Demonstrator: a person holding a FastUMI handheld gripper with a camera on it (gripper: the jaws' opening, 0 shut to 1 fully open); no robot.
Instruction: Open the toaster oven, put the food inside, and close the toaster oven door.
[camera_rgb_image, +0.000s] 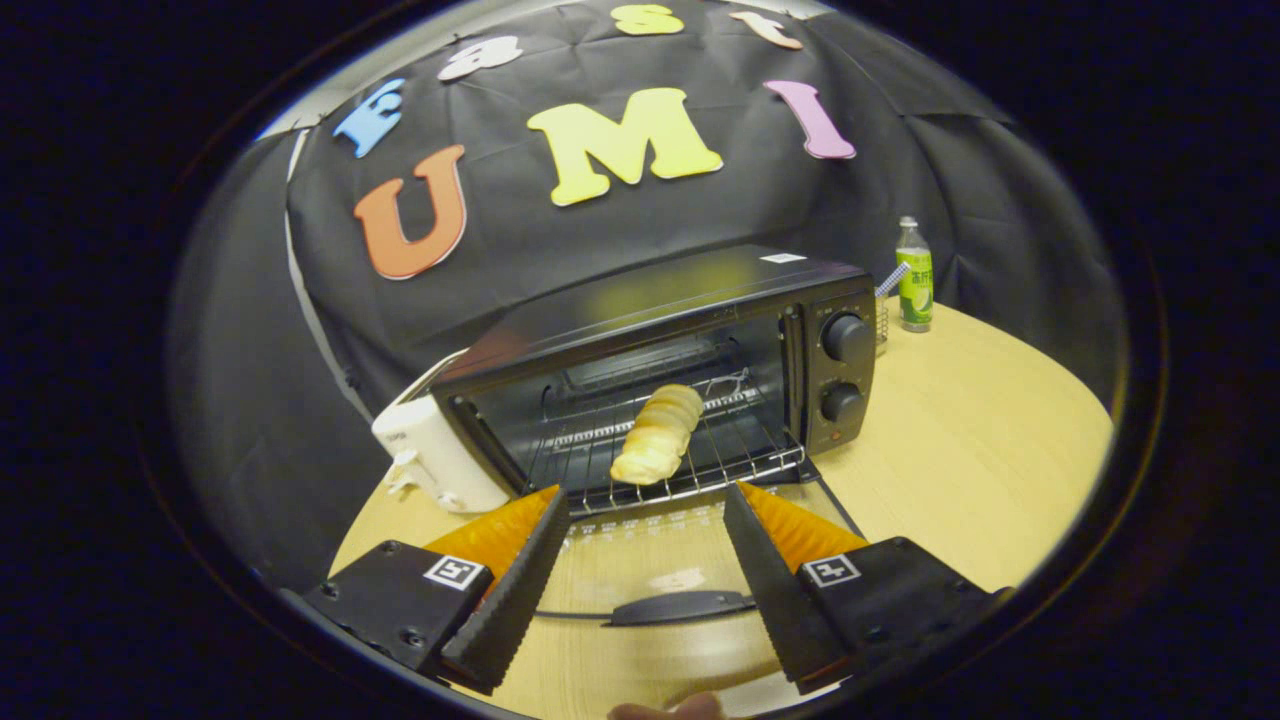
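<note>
Gripper (645, 520) spread wide, empty, lower frame | toaster oven (660, 370) centre, door (650, 570) down between fingers | bread roll (657, 435) on rack | wooden table (980, 450) | bottle (913, 275) upper right

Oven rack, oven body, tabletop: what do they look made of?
Rack: thin bright wire, likely plated steel; it glints.
Toaster oven body: black, semi-gloss, probably painted sheet metal; the top mirrors the wall.
Table: pale wood grain, matte, perhaps laminate.
The gripper is open, its fingers apart over the lowered door, just short of the bread roll.
</note>
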